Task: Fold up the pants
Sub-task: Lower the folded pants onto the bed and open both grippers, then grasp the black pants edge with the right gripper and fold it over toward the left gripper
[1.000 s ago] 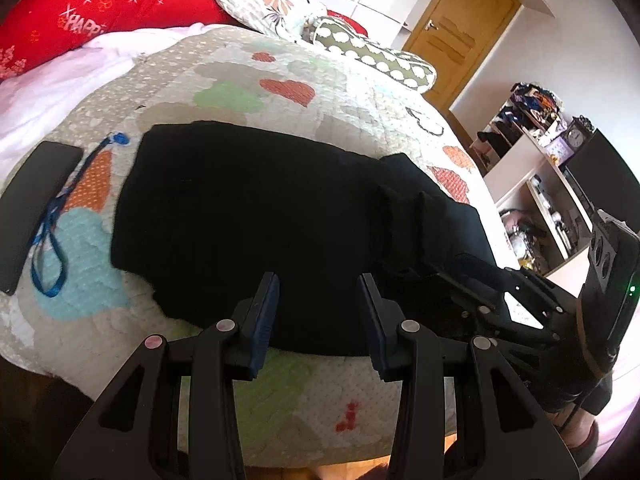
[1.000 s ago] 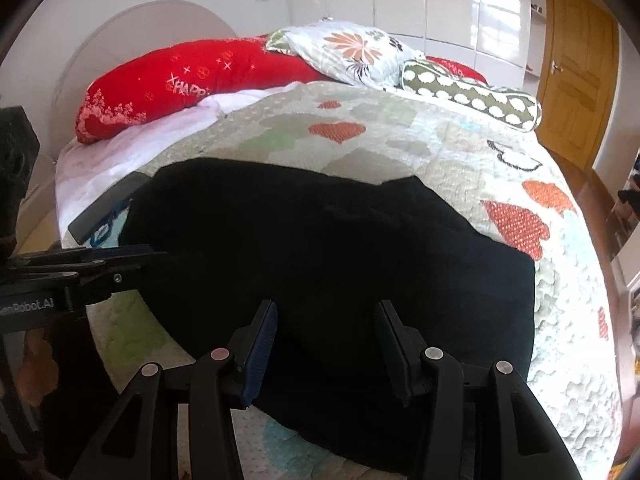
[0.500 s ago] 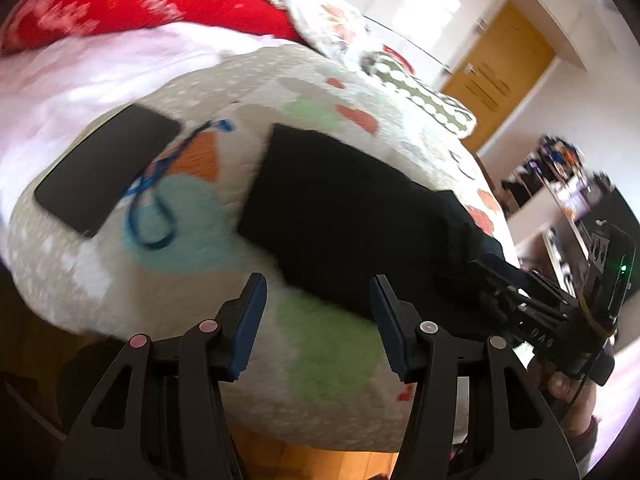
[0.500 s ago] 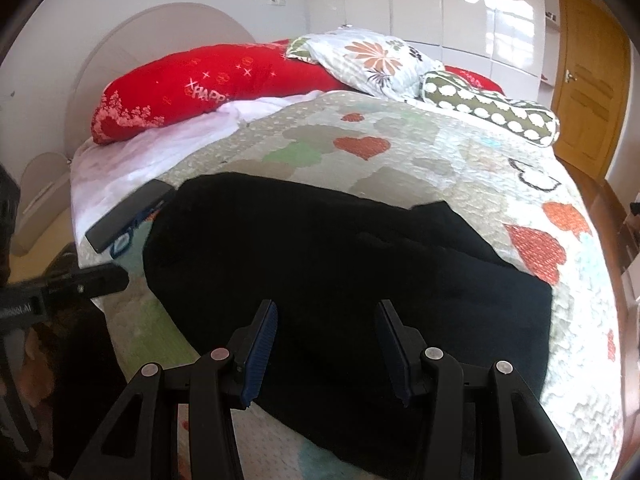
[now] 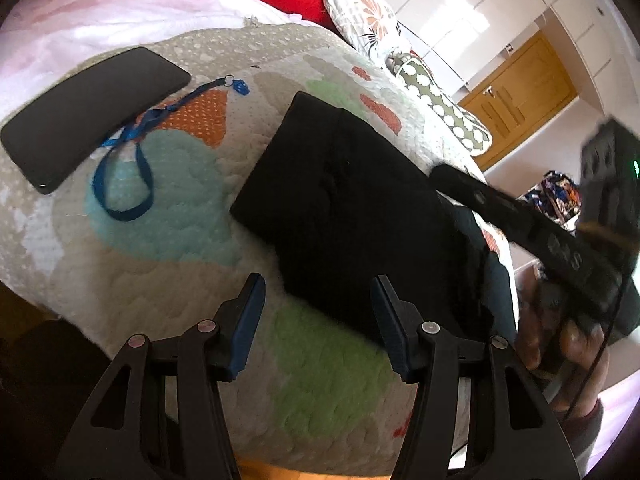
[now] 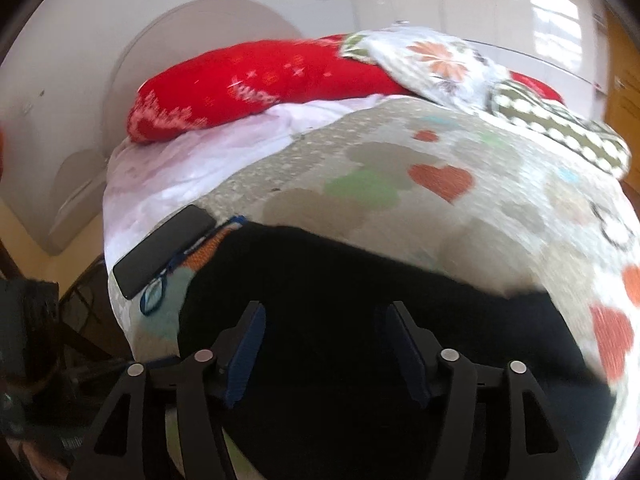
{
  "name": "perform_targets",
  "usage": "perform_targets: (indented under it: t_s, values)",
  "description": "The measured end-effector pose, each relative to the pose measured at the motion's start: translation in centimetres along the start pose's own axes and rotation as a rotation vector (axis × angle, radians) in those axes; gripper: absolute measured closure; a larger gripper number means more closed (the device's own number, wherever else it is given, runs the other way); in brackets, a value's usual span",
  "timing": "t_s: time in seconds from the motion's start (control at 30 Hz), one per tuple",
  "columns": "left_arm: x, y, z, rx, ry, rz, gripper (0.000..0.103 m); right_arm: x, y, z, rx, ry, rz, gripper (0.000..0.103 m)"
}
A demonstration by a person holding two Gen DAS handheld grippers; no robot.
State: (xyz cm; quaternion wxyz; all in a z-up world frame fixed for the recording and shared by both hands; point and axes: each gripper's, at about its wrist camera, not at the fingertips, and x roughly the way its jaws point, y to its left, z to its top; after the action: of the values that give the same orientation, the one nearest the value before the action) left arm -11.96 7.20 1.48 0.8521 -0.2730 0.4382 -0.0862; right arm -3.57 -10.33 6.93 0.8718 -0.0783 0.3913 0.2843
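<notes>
Black pants [image 5: 340, 184] lie flat across a heart-patterned quilt [image 5: 168, 216] on a bed. In the left wrist view my left gripper [image 5: 316, 320] is open above the pants' near corner and the quilt, nothing between its pads. My right gripper [image 5: 520, 220] crosses that view at the right, blurred, held in a hand [image 5: 560, 332]. In the right wrist view the right gripper [image 6: 320, 344] hovers over the middle of the pants [image 6: 360, 300], its jaws opening with no cloth pinched between them.
A black phone [image 5: 88, 112] and a blue lanyard [image 5: 132, 160] lie on the quilt left of the pants. Red pillow [image 6: 256, 84], floral pillow [image 6: 432, 60] and spotted green pillow [image 6: 560, 128] sit at the bed's head. A wooden door [image 5: 516, 92] stands beyond.
The left gripper swung left to the pants' end and widened, bringing the phone into view. The right gripper let go of the cloth, widened and moved left over the pants.
</notes>
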Motion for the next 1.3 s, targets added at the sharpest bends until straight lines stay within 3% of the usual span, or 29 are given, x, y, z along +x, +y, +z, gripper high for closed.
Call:
perform_targets:
  t_s: [0.1, 0.2, 0.37, 0.4, 0.47, 0.5, 0.53, 0.57, 0.7, 0.8, 0.9, 1.0, 1.07, 1.1, 1.17, 1.2, 1.23, 1.3]
  values:
    - [0.5, 0.3, 0.4, -0.028, -0.007, -0.014, 0.047, 2.7, 0.5, 2.0, -0.031, 0.029, 0.023, 0.039]
    - [0.9, 0.6, 0.8, -0.056, -0.019, -0.056, 0.036, 5.9, 0.8, 3.4, -0.039, 0.074, 0.038, 0.037]
    - [1.4, 0.5, 1.3, -0.052, -0.047, -0.064, 0.036, 10.0, 1.0, 3.7, -0.040, 0.110, 0.121, 0.034]
    - [1.4, 0.5, 1.3, -0.053, -0.056, -0.069, 0.036, 10.3, 0.8, 3.6, -0.025, 0.106, 0.145, 0.037]
    - [1.4, 0.5, 1.5, -0.045, -0.073, -0.080, 0.037, 10.6, 0.2, 3.3, 0.004, 0.102, 0.181, 0.055]
    - [1.4, 0.4, 1.6, -0.035, -0.091, -0.084, 0.044, 10.5, 0.0, 3.3, 0.020, 0.100, 0.196, 0.059]
    - [1.3, 0.2, 1.8, -0.028, -0.100, -0.083, 0.053, 10.0, -0.4, 3.4, 0.039, 0.088, 0.207, 0.066]
    - [1.2, 0.0, 1.9, -0.018, -0.102, -0.085, 0.074, 9.5, -0.7, 3.6, 0.050, 0.077, 0.217, 0.068]
    - [-1.5, -4.0, 2.0, 0.142, -0.202, -0.119, 0.082, 5.0, -2.8, 4.1, 0.124, -0.024, 0.288, 0.073]
    - [-3.6, -9.4, 0.8, 0.349, -0.278, -0.150, 0.082, -0.6, -5.3, 3.8, 0.176, -0.132, 0.303, 0.073]
    - [-3.5, -14.6, -1.4, 0.507, -0.278, -0.225, 0.082, -7.3, -9.2, 1.5, 0.252, -0.239, 0.265, 0.073]
    - [-0.9, -18.9, -4.4, 0.630, -0.188, -0.298, 0.082, -11.1, -12.5, -2.1, 0.338, -0.268, 0.145, 0.071]
    - [1.6, -20.7, -6.3, 0.687, -0.098, -0.309, 0.081, -12.9, -15.0, -5.5, 0.413, -0.236, -0.009, 0.057]
    - [3.3, -21.7, -7.6, 0.720, -0.021, -0.293, 0.081, -13.6, -16.2, -7.4, 0.467, -0.217, -0.081, 0.042]
    - [4.5, -22.5, -9.0, 0.763, 0.065, -0.249, 0.081, -14.6, -18.0, -10.3, 0.558, -0.204, -0.092, 0.040]
    - [4.2, -22.7, -9.3, 0.780, 0.069, -0.234, 0.081, -15.0, -18.5, -11.5, 0.598, -0.203, -0.081, 0.039]
    - [3.6, -22.8, -9.4, 0.797, 0.059, -0.234, 0.078, -15.6, -19.0, -13.1, 0.643, -0.213, -0.073, 0.038]
    - [1.3, -22.2, -9.2, 0.806, 0.048, -0.308, 0.049, -16.5, -19.1, -14.6, 0.681, -0.235, -0.075, 0.036]
